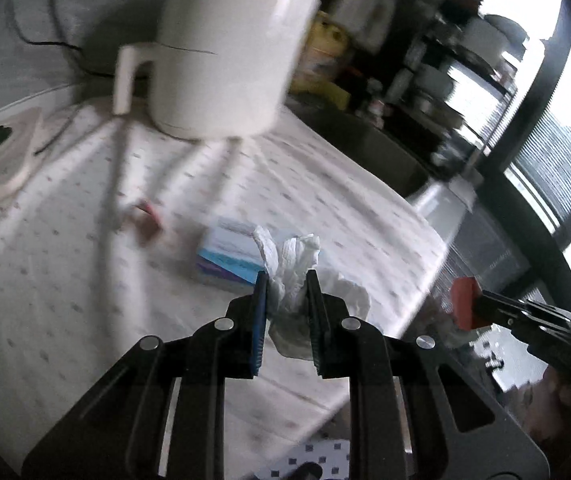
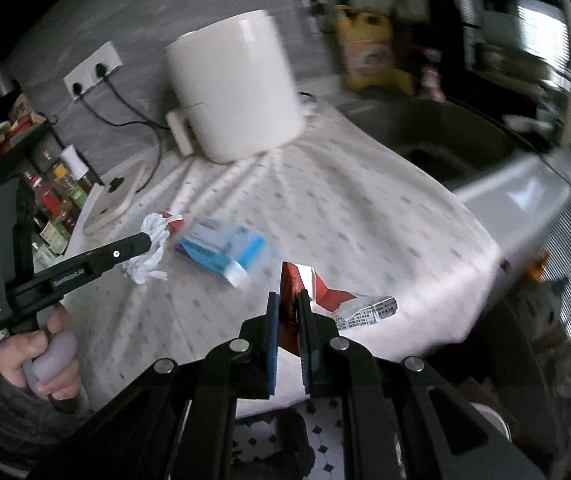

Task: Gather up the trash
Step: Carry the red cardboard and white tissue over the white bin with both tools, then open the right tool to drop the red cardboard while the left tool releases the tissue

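A counter covered with a white cloth [image 2: 365, 216] sprinkled with small dots carries everything here. Toward its back edge stands a big white cylindrical appliance [image 2: 237, 92] with a handle low on its side. Near the middle lies a blue and white box [image 2: 225, 250], flat on the cloth. Further toward the left edge, a small red scrap [image 1: 147, 216] lies blurred. At the back left corner a pale flat board [image 2: 115, 196] rests, with a black cord running across it. The cloth hangs over the front edge.
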`<move>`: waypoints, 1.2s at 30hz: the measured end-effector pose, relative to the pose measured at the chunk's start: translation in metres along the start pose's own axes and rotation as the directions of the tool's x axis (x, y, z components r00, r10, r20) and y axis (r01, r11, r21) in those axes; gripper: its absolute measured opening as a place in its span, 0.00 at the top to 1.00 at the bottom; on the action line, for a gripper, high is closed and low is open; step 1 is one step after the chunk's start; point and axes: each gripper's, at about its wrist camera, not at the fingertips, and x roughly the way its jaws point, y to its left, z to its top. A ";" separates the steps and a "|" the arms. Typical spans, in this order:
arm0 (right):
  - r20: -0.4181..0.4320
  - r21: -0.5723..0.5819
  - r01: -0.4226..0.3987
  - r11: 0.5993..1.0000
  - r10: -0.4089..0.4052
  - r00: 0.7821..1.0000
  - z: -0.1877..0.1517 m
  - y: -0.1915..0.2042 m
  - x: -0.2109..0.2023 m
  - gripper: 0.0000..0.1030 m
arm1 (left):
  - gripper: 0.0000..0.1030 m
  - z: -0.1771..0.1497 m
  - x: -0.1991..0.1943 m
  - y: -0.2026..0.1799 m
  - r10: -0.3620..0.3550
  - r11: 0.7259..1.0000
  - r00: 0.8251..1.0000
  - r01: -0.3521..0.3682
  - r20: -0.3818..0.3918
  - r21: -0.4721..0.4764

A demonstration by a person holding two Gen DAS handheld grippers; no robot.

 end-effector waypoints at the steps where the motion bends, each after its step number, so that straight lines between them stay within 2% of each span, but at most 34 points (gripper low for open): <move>1: -0.001 0.011 0.008 1.000 -0.008 1.000 -0.005 -0.007 -0.005 0.90 | 0.82 -0.005 0.001 -0.011 -0.011 1.000 1.000 0.011 -0.008 0.010; 13: -0.016 0.128 0.131 0.983 -0.130 0.991 -0.077 -0.096 -0.073 0.90 | 0.82 -0.059 0.022 -0.114 -0.107 0.989 0.990 0.115 -0.089 0.091; 18: -0.032 0.170 0.193 0.966 -0.190 0.981 -0.103 -0.128 -0.093 0.83 | 0.82 -0.080 0.033 -0.149 -0.137 0.982 0.983 0.151 -0.120 0.116; 20: -0.029 0.192 0.217 0.957 -0.216 0.976 -0.113 -0.142 -0.103 0.61 | 0.82 -0.088 0.036 -0.160 -0.147 0.979 0.981 0.163 -0.130 0.124; 21: -0.022 0.201 0.225 0.953 -0.225 0.974 -0.117 -0.147 -0.108 0.57 | 0.82 -0.093 0.038 -0.168 -0.152 0.977 0.979 0.170 -0.137 0.128; 36: -0.020 0.304 0.310 0.901 -0.319 0.947 -0.163 -0.210 -0.166 0.53 | 0.81 -0.129 0.072 -0.254 -0.218 0.944 0.946 0.267 -0.238 0.195</move>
